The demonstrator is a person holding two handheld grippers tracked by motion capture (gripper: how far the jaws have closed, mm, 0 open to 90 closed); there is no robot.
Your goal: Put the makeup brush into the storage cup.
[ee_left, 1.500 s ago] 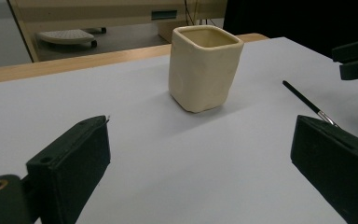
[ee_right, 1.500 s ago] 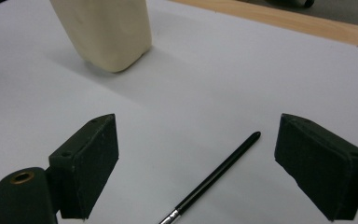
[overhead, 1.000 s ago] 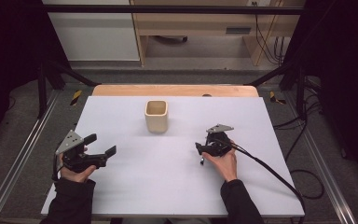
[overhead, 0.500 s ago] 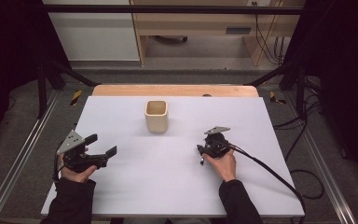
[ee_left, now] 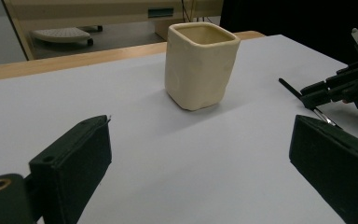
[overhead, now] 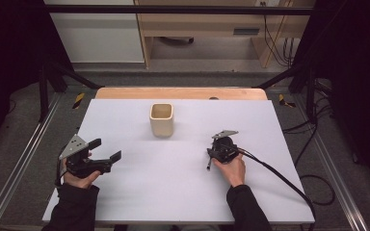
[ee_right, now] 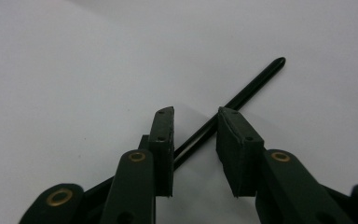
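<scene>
On the tabletop [overhead: 125,202] I count one cream cup [overhead: 162,119], standing toward the far edge, and one thin black pen [ee_right: 242,100], lying nearer the right edge. Two grippers are in use: one left gripper [overhead: 107,150], one right gripper [overhead: 210,155].

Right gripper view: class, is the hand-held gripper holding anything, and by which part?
Not yet, it seems. The right hand-held gripper straddles a thin black pen around mid-length, jaws partly open with a gap showing on each side.
</scene>
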